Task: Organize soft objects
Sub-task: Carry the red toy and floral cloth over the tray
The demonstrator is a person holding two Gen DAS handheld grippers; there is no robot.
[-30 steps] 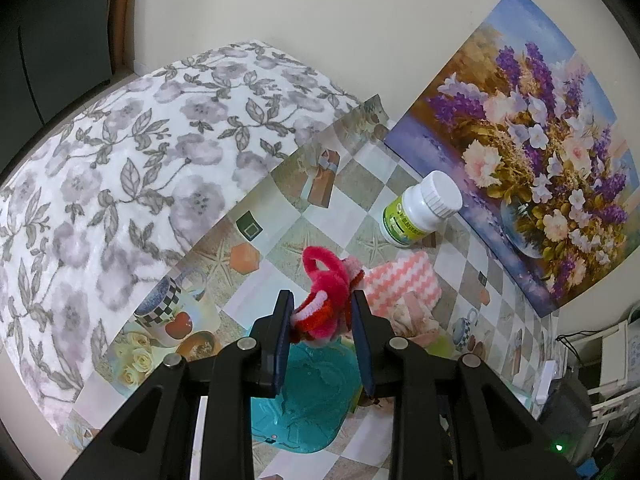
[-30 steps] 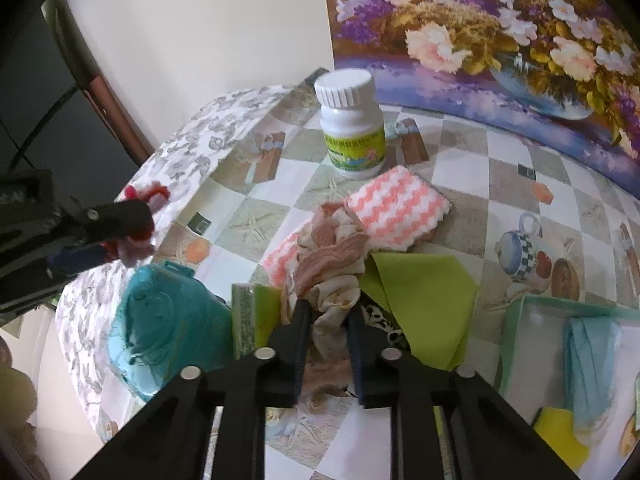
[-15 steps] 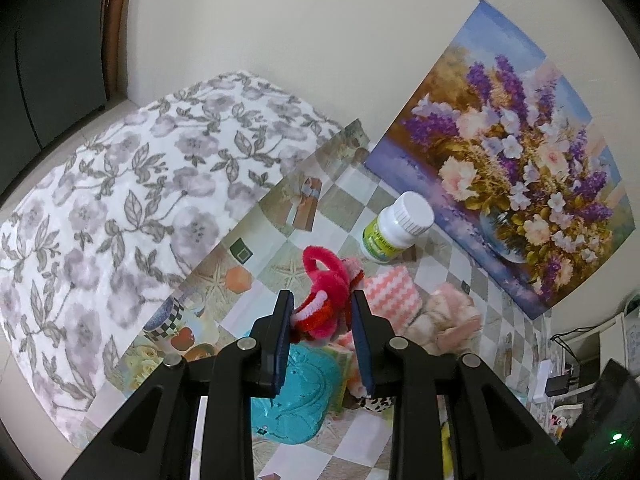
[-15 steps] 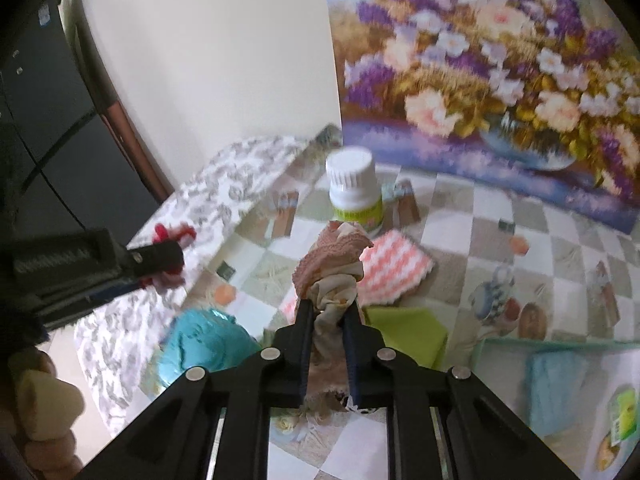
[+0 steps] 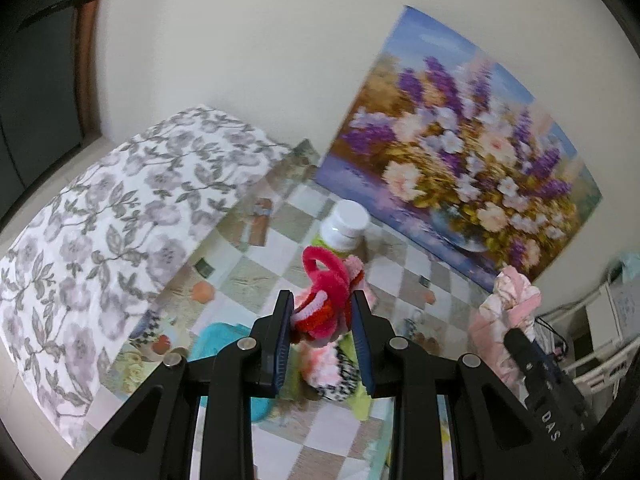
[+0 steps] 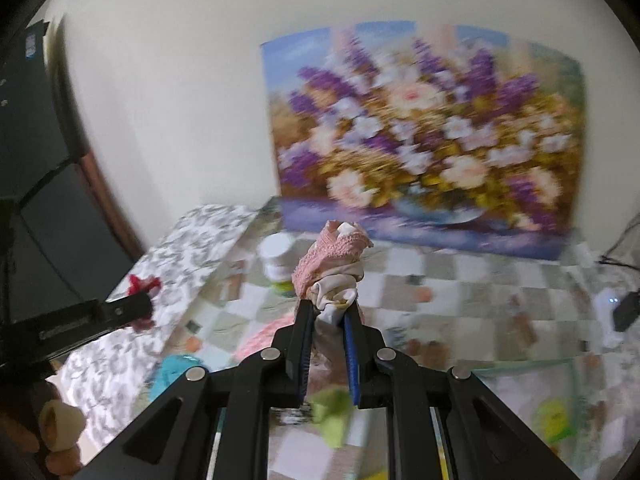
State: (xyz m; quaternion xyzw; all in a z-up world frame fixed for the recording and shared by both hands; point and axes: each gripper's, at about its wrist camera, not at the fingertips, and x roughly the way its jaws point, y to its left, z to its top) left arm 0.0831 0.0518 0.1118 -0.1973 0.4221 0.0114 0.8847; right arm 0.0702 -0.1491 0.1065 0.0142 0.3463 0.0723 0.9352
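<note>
My left gripper (image 5: 322, 308) is shut on a red and pink fuzzy pipe-cleaner bundle (image 5: 326, 284) and holds it high above the table. My right gripper (image 6: 327, 312) is shut on a bunched pink and cream lace cloth (image 6: 334, 256), also lifted; that cloth shows at the right of the left wrist view (image 5: 508, 304). The left gripper with its red bundle (image 6: 142, 286) shows at the left of the right wrist view. Below lie a teal cloth (image 5: 218, 338), a pink-and-white striped cloth (image 6: 260, 338) and a lime green cloth (image 6: 332, 408).
A white pill bottle (image 5: 344, 228) stands near the flower painting (image 5: 460, 156) leaning on the wall. A floral grey tablecloth (image 5: 100, 232) covers the left part of the table. A green-rimmed tray (image 6: 556, 412) lies at the right.
Both grippers have risen higher above the table with their loads. The lace cloth is lifted clear of the pile, and the table objects look smaller and lower.
</note>
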